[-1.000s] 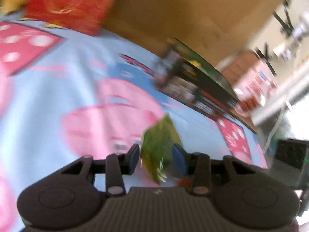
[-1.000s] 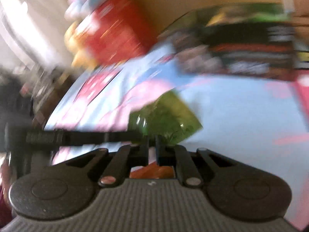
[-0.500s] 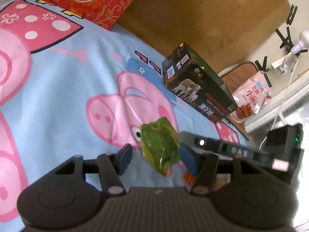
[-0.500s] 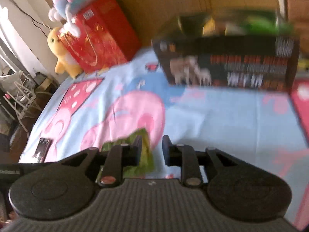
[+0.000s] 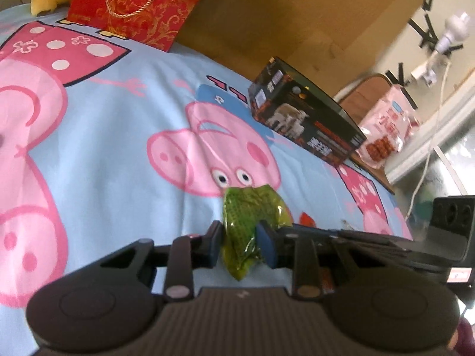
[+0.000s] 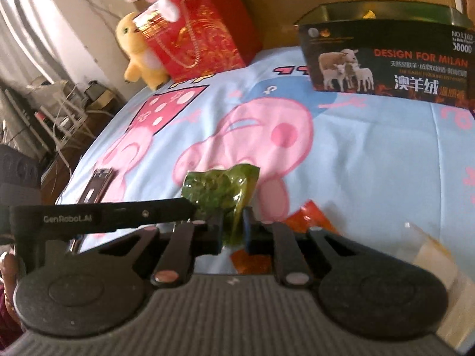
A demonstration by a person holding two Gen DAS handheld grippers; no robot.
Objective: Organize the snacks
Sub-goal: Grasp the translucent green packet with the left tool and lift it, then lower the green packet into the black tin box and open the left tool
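green snack packet (image 5: 252,222): it's up off the cartoon-pig bed sheet (image 5: 104,136), pinched from both sides.
left claw (image 5: 242,244): jaws closing on the packet's lower half.
right claw (image 6: 233,231): clamped tight on a thin fold of film.
feel: looks light, soft and crinkly, and the glossy film could slip, so go easy.
where to hold: you'd do best on the flat sealed edge, not the puffy middle.
nearby: orange wrapper (image 6: 308,216) lies on the sheet just beside.

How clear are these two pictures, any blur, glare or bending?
Left wrist view: mostly sharp, green packet slightly smeared, bright washed-out window side at right, bedsheet bowed by the fisheye. Right wrist view: box lettering readable, green packet soft, edges curved, pale glare at lower right.
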